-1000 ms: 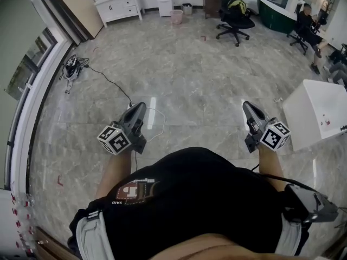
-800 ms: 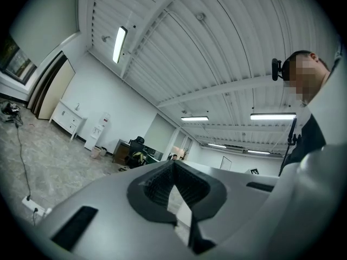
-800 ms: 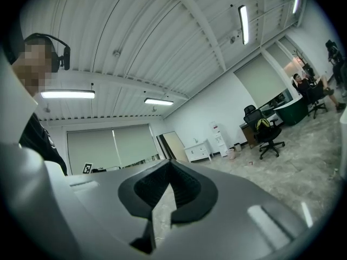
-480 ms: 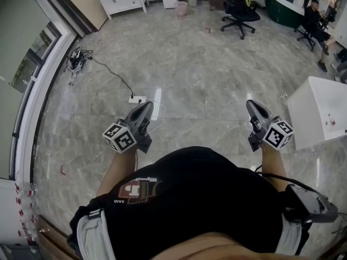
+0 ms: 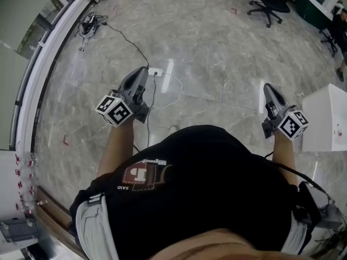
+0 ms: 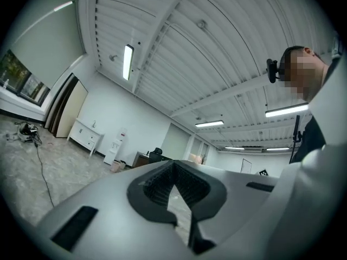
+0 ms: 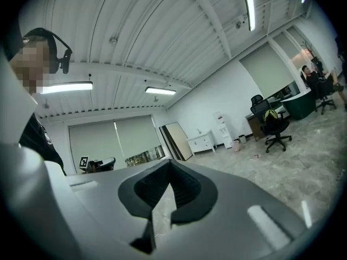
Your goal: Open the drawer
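1. At the far left of the head view, a window sill [image 5: 32, 91] runs along the marble floor [image 5: 217, 53]. A tangle of cable [image 5: 89, 21] lies beside it, too small to identify further.
2. From that tangle a black cord [image 5: 130, 42] leads to a white power strip [image 5: 155, 71] on the floor, which shows just past the tip of the left gripper.
3. The left gripper [image 5: 141, 72] is held out over the floor, and its marker cube [image 5: 115, 110] hides the hand that carries it. In the left gripper view its jaws are clenched together at the tip with nothing between them.
4. In that same view, left of the jaws, the white drawer cabinet [image 6: 87, 137] stands against the far wall, well apart from both grippers. It is too small to tell how its drawers stand, and the head view does not take it in.
5. The person's black shirt [image 5: 206, 188] fills the lower middle of the head view and covers the floor beneath.
6. The right gripper [image 5: 269, 88] points the same way. Its own view shows the jaws pressed shut and empty.
7. At the right edge of the head view, a white furniture top [image 5: 328, 118] is cut off by the frame. An office chair [image 5: 268, 4] near the upper edge is only partly in view.
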`<state>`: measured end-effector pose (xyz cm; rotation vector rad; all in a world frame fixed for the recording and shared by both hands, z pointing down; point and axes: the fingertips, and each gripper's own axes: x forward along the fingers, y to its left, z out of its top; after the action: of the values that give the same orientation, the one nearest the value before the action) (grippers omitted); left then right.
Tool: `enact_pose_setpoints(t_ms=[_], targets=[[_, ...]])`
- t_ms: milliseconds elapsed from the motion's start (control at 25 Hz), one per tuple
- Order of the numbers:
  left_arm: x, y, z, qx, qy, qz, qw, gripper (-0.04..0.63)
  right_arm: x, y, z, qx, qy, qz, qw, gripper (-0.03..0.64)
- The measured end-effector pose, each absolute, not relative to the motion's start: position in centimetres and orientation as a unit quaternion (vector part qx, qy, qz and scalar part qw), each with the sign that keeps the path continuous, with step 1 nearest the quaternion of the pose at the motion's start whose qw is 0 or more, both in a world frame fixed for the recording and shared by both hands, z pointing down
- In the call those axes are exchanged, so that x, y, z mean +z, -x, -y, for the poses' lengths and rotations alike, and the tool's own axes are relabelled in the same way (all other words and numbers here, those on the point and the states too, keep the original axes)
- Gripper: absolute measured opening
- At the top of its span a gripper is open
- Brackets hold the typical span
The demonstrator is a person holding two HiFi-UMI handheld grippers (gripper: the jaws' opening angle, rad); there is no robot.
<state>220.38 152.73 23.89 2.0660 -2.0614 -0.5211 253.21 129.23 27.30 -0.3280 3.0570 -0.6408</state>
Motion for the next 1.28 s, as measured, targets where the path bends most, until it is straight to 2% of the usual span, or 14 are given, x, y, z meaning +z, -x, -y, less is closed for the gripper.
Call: enact_pose_setpoints(t_ms=[280,560,1000,1280], targets=[[24.7,-206.7,-153.3,-0.184,-0.703,0.679,0.103,-0.008,24.2,-237.6,-130.0,-0.188,0.105,-0.976,0.026,-0.008],[25.5,-196.6,-152.8,-0.193,-0.708,0.67,0.114,-0.008,23.5,-226.6,-129.6,-0.19,0.106,-0.976,0.019,-0.008],[27.1,-190.4,-146.3,-0.197,-0.686,0.687,0.137,-0.008,24.1,-218.5,-121.0,-0.202,0.09,-0.975,0.009,-0.008],[25.7,-189.6,-136.9,-0.199,-0.658,0.719,0.104,-0.008,24.3,-216.3,-109.5,-0.194,0.044,-0.98,0.011,-0.008]])
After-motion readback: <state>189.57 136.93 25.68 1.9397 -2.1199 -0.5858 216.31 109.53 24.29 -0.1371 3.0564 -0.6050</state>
